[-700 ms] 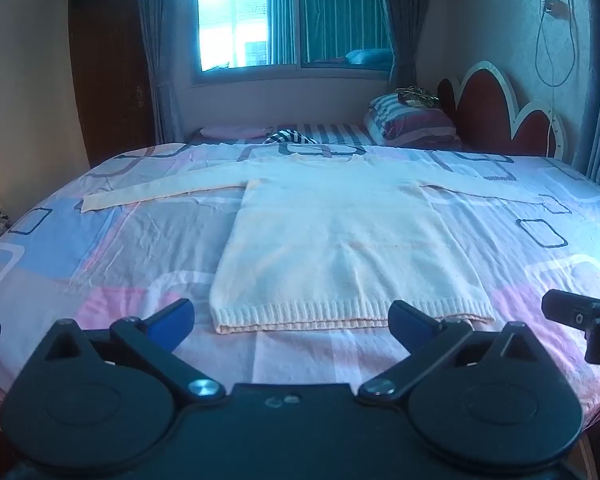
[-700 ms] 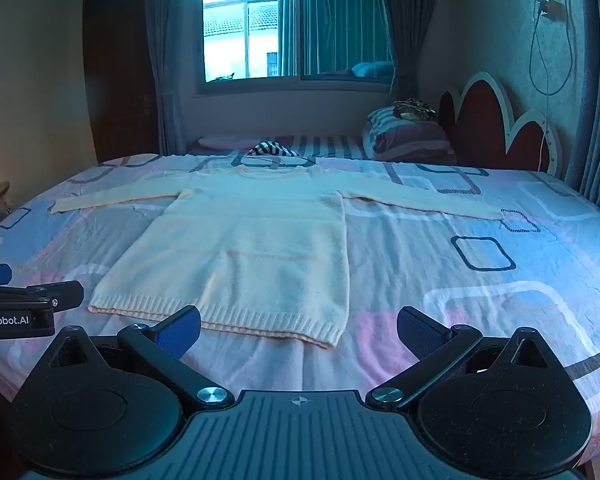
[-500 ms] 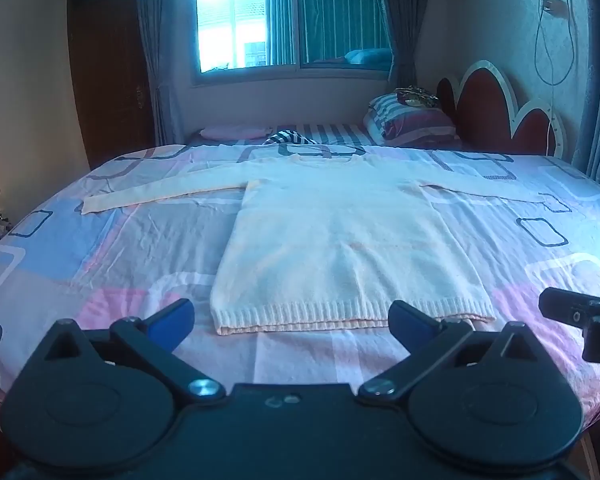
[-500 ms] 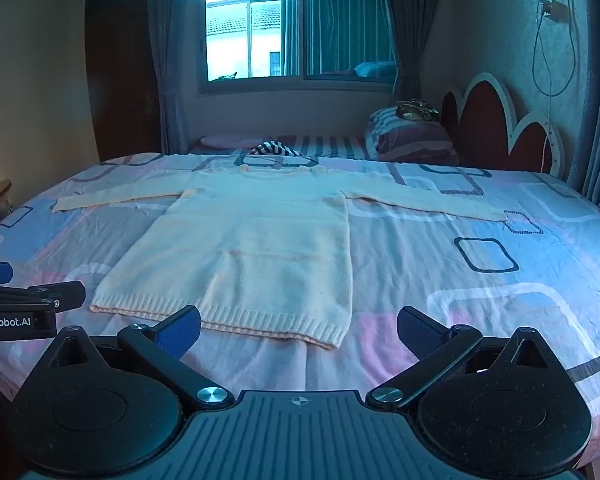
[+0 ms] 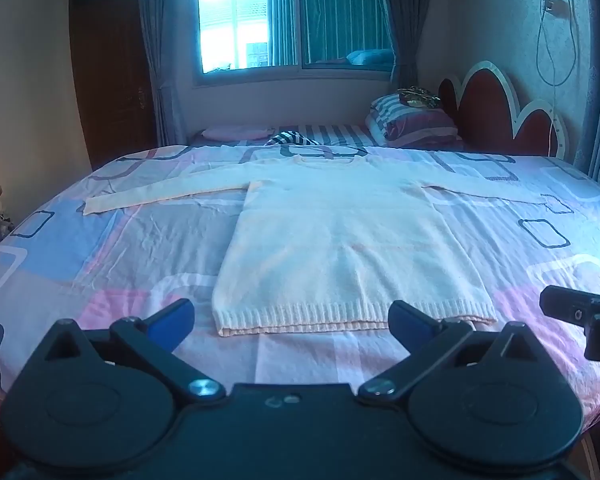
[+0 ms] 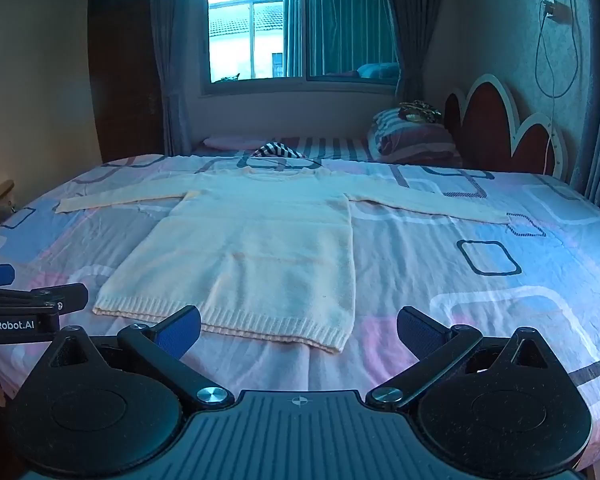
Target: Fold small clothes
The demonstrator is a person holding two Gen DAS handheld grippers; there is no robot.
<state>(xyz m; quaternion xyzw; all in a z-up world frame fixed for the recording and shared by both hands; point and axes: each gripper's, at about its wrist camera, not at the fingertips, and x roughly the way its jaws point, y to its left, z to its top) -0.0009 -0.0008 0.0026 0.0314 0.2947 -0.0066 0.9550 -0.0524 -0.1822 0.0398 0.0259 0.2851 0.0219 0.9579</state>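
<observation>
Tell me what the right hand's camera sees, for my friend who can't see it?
A cream sweater lies flat on a bed with both sleeves spread out to the sides. The right gripper hangs above the bed's near edge with its blue-padded fingers wide open and holding nothing. The left gripper pokes in at the left edge.

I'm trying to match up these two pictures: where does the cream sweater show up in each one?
Left wrist view: the cream sweater lies flat mid-picture, its hem straight ahead between the open jaws.
Right wrist view: the cream sweater sits left of centre, its hem corner ahead between the open jaws.
Shared landmark: the red scalloped headboard, at the right in both views.
</observation>
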